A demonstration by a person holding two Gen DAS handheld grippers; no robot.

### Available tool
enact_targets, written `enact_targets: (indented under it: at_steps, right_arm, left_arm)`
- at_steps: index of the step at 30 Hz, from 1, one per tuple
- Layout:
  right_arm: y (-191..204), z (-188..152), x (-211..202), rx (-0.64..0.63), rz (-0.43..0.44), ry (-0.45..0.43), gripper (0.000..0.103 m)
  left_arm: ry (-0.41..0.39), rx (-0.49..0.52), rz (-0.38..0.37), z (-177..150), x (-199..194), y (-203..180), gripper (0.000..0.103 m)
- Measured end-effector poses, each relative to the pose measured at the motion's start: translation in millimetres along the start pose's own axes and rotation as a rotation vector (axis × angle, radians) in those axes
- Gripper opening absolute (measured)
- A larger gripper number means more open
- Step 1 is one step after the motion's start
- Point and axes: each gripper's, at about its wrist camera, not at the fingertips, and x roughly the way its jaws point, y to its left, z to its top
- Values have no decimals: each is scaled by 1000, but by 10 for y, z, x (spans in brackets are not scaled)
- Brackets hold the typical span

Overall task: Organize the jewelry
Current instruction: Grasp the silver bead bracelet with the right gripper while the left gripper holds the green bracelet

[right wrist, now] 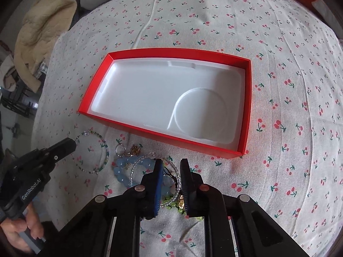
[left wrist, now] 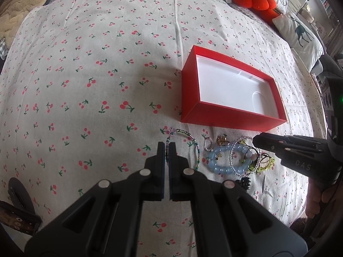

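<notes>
An open red box (left wrist: 231, 115) with an empty white liner lies on the cherry-print cloth; it also shows in the right wrist view (right wrist: 246, 107). Jewelry lies in front of it: a thin green beaded bracelet (left wrist: 194, 142) (right wrist: 105, 150), a chunky blue bead bracelet (left wrist: 223, 160) (right wrist: 121, 171), a clear bead bracelet (left wrist: 233, 167), rings (left wrist: 208, 144) and yellow-green pieces (left wrist: 268, 162). My left gripper (left wrist: 167, 144) (right wrist: 71, 144) is shut at the thin bracelet's edge; whether it pinches it is unclear. My right gripper (right wrist: 170, 162) (left wrist: 256, 140) is part open over the pile.
Plush toys (left wrist: 253, 0) and a deer-print pillow (left wrist: 300, 34) lie at the far edge of the bed. A beige blanket (right wrist: 42, 27) is heaped at the left. A small black clip (left wrist: 244, 182) lies near the jewelry.
</notes>
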Motion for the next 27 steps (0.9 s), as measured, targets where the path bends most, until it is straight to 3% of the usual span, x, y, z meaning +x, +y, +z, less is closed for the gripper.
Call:
enact_targets:
  at_steps: [9,13,19,27]
  right_arm:
    - [-87,47,183,64,91,43,16]
    - [-182,35,227,106,187,67,5]
    - [-39,-12,-85,59,265,-12,4]
    - [257,-63,-548,-19,286,-131,4]
  left_arm:
    - [8,4,2,-6,32,-10,3]
    - [2,1,-15,-4,4,-4,3]
    - [-58,8,-75,20,-222,-61,3]
    - [-146,24,-124,110,-537,-209,3]
